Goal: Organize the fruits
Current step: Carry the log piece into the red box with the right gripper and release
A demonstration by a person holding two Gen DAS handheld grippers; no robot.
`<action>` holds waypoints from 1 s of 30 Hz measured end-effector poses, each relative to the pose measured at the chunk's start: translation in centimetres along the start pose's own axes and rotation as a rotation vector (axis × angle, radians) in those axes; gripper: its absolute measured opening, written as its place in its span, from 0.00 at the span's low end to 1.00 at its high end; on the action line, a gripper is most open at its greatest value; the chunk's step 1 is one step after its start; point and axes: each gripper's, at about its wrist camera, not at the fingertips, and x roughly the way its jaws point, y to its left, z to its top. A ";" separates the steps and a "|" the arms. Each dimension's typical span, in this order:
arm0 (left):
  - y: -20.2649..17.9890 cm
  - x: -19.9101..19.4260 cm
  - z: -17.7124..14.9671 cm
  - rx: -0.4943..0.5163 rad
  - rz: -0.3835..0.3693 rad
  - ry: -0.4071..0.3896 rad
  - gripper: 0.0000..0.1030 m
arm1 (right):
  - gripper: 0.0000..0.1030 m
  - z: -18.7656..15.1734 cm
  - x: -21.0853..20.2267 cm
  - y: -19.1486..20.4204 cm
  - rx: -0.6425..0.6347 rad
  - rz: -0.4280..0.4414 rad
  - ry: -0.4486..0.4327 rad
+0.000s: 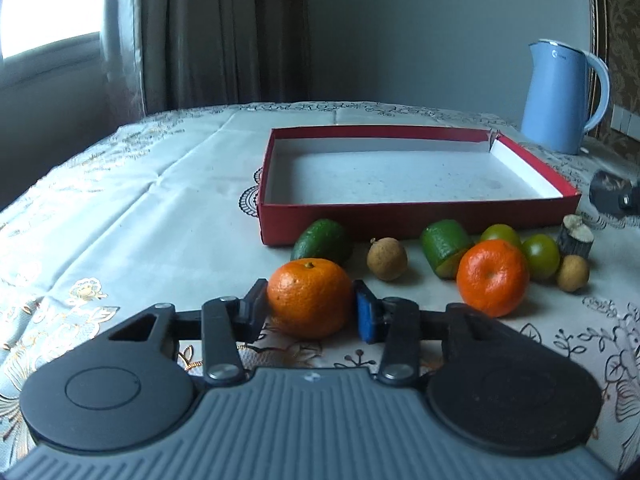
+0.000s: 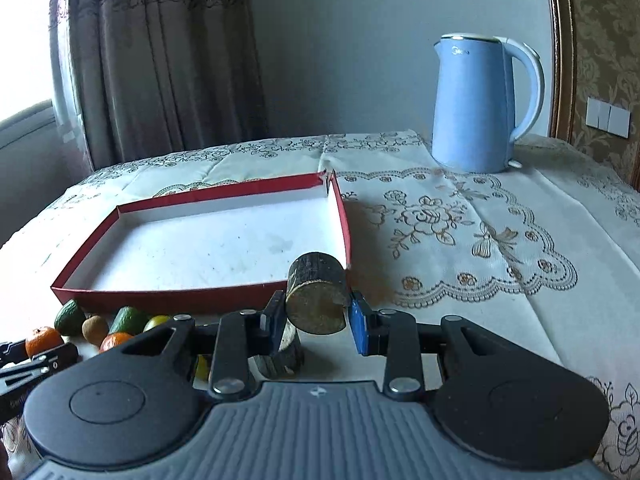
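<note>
Left tool (image 1: 311, 305) pinching orange (image 1: 310, 298), right tool (image 2: 316, 314) pinching dark log piece (image 2: 317, 298); I'd worry round fruit slips/rolls before red box (image 1: 400, 216)

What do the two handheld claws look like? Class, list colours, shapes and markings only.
The left claw and right claw match: a ribbed grey body with a small white logo, two round black discs, black link arms with silver rivets, one black finger and one blue-padded finger. No cables or sleeves show.

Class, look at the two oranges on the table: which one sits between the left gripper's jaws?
The nearer orange, left of the other orange, which sits free among the green fruit.
</note>
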 end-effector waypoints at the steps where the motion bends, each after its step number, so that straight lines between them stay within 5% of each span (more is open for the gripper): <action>1: -0.1 0.0 0.0 0.003 -0.004 -0.001 0.39 | 0.32 0.1 0.1 0.0 -0.002 0.002 -0.001; 12: -0.6 0.4 0.4 0.038 -0.068 -0.013 0.39 | 0.32 3.9 2.8 1.5 -0.081 -0.009 -0.053; 30: -0.2 0.7 0.4 0.026 -0.078 -0.003 0.41 | 0.32 7.4 14.1 5.3 -0.225 0.015 0.108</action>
